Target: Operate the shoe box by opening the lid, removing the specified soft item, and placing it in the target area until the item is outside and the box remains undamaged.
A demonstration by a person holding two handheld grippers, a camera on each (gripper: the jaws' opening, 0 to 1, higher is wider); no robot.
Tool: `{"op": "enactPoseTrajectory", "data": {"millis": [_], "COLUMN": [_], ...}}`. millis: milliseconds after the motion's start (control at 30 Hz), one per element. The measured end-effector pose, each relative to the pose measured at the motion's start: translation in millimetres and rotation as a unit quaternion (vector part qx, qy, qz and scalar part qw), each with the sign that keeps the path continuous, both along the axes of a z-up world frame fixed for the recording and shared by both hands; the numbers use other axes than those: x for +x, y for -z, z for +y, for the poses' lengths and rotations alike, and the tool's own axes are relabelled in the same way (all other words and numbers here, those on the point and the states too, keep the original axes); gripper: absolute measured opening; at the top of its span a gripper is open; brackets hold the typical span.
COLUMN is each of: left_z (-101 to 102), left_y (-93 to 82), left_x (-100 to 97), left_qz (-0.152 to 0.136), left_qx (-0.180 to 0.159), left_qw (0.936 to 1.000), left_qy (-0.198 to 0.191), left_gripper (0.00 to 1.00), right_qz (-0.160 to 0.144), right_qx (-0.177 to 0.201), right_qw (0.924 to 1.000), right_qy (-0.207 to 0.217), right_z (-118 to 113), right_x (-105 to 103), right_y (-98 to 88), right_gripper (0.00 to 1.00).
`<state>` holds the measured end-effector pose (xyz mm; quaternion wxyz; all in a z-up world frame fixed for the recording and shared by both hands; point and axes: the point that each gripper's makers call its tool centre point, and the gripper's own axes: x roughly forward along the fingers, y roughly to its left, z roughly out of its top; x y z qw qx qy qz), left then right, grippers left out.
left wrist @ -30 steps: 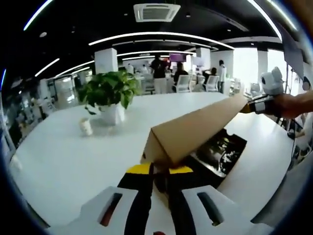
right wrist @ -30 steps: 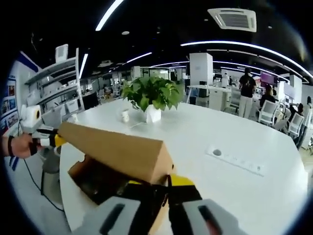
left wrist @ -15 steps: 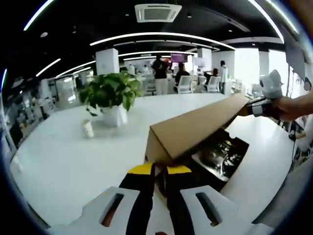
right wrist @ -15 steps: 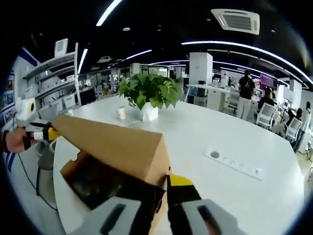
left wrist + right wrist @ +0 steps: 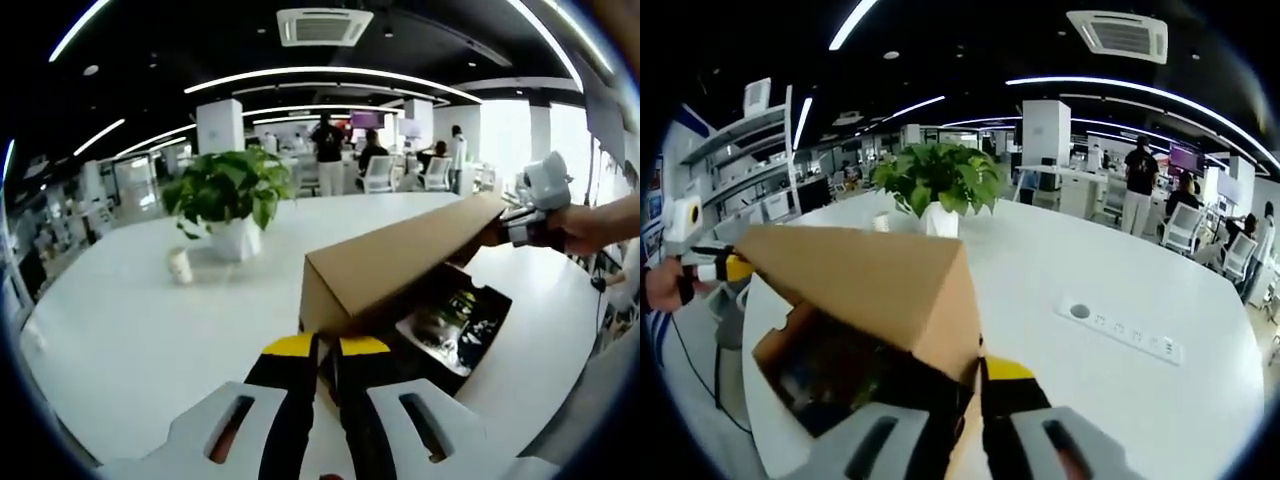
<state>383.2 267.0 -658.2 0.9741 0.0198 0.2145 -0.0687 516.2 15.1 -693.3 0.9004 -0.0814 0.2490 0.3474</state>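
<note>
A brown cardboard shoe box lid is tilted up over its dark box on the white table. My left gripper is shut on the lid's near end, yellow tips pressed together. At the lid's far end a hand holds my right gripper. In the right gripper view the lid rises from my right gripper, which is shut on its corner, toward my left gripper. A dark glossy soft item lies inside the box.
A potted plant and a small cup stand further back on the table. A socket strip is set into the tabletop to the right. People and office chairs are in the background.
The lid has tilted up further, with both grippers still holding its ends. The gap over the box is wider and more of the dark item shows.
</note>
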Motion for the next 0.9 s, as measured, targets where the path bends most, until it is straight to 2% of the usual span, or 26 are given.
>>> {"op": "enactPoseTrajectory", "data": {"millis": [500, 767, 900], "left_z": [8.8, 12.1, 13.3], "left_y": [-4.4, 0.1, 9.4], "left_x": [18.5, 26.0, 29.9], "left_qz": [-0.008, -0.001, 0.012], "left_qx": [0.000, 0.002, 0.005], "left_qw": [0.9999, 0.9998, 0.9997], "left_qy": [-0.013, -0.022, -0.022], "left_gripper": [0.03, 0.02, 0.02], "right_qz": [0.005, 0.003, 0.001], "right_qx": [0.002, 0.004, 0.004], "right_qw": [1.0000, 1.0000, 1.0000], "right_qy": [-0.002, -0.005, -0.006], "right_z": [2.8, 3.5, 3.5], "right_x": [15.0, 20.3, 22.2], "right_y": [2.8, 2.2, 2.4], "right_gripper": [0.00, 0.00, 0.00]}}
